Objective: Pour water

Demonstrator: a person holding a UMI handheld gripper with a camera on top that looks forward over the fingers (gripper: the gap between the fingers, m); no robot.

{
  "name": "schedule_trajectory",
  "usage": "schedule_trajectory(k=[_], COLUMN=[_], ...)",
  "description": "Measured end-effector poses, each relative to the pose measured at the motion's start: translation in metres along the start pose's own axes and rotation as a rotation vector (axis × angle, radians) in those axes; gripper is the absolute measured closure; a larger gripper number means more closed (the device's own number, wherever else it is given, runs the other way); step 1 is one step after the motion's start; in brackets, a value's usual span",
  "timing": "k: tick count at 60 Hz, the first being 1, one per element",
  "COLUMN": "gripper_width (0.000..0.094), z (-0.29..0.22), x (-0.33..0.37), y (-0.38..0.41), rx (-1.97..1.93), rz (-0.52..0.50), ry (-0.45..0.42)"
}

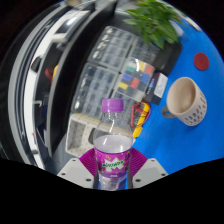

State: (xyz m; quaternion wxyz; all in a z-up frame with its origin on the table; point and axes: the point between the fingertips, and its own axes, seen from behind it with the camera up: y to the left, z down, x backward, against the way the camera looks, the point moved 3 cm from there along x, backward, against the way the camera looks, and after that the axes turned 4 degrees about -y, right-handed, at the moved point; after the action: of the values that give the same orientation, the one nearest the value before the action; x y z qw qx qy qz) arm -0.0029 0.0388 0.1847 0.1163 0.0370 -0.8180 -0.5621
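A clear plastic water bottle point(113, 140) with a purple cap and a purple label stands upright between my fingers, and both purple pads point(91, 160) press on its labelled lower part. My gripper point(112, 172) is shut on it. Beyond the bottle to the right a white cup point(186, 100) with a perforated sleeve stands on the blue table point(170, 140). The cup's inside looks brownish.
A grey plastic organiser box point(105, 70) with several compartments lies ahead to the left. A colour chart card point(143, 72) and small orange items point(140, 112) lie behind the bottle. A green plant point(155, 20) stands at the far side. A small red disc point(201, 61) lies at the far right.
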Motion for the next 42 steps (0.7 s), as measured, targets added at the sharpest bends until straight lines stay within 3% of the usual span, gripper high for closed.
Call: schedule_trajectory(k=[16,27,42], gripper_width=[0.0546,0.0546,0.0548], z=[-0.052,-0.074,-0.071], x=[-0.003,-0.005,-0.010], y=[-0.039,-0.048,-0.051], rx=[-0.439,-0.703,-0.787], rz=[0.043,0.034,0.063], ry=[-0.002,-0.067,-0.016])
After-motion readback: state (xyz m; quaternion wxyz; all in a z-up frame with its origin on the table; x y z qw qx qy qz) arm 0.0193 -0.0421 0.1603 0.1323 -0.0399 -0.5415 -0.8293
